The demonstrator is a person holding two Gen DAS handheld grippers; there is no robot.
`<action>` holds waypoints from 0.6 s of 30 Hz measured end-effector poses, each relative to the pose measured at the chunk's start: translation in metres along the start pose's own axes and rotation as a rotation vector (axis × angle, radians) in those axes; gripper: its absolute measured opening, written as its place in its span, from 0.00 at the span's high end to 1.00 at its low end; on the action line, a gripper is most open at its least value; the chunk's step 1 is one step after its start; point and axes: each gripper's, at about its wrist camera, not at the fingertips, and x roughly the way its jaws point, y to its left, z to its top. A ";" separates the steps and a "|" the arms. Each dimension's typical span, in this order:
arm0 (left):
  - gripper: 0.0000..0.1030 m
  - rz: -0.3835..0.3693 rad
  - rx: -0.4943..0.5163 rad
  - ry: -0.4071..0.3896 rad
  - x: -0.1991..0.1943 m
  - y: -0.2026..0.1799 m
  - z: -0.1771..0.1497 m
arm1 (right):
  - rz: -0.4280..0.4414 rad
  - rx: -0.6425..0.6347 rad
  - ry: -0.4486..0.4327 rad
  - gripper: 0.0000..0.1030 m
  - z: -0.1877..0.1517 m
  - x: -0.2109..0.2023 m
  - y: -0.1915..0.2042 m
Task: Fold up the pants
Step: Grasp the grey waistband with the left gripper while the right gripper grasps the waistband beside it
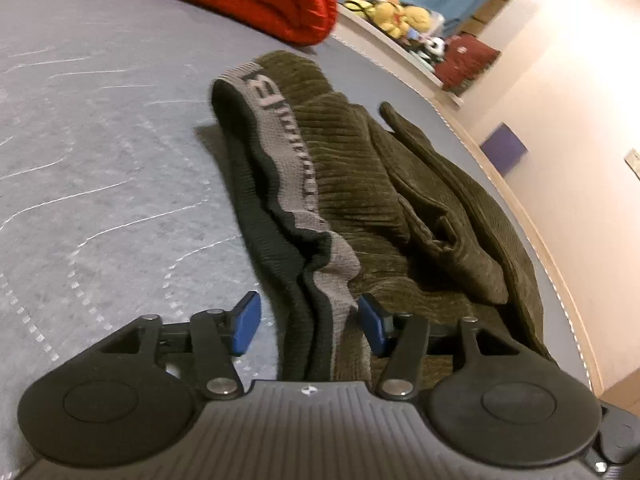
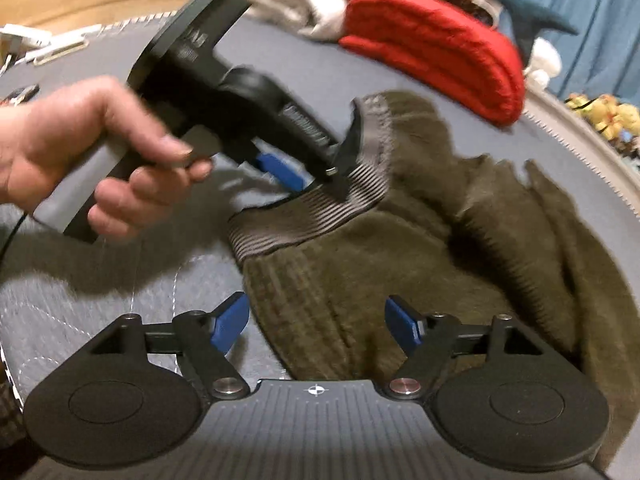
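Pants [image 1: 360, 200] bunched near right edge of bed [image 1: 100, 140], waistband [image 1: 280, 148] between spread left gripper [image 1: 310, 326] pads, unpinched; right gripper [image 2: 318, 326] spread over corduroy; grasp step, likely needs both closing on waistband before folding.

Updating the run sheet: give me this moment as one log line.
step: grasp waistband | left tool: open, astride waistband | right tool: open over olive pants | pants: crumpled on bed
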 end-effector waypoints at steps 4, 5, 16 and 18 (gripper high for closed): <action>0.40 -0.025 0.069 -0.007 0.015 -0.008 -0.003 | 0.002 -0.047 0.048 0.25 0.004 0.021 0.009; 0.40 -0.021 0.104 -0.014 0.019 -0.012 -0.004 | 0.003 -0.055 0.061 0.25 0.005 0.027 0.011; 0.84 -0.003 0.169 -0.029 0.018 -0.019 -0.001 | 0.025 -0.137 0.063 0.74 0.019 0.034 0.022; 0.84 -0.009 0.163 -0.041 0.005 -0.019 0.001 | 0.066 -0.163 0.051 0.90 0.020 0.029 0.027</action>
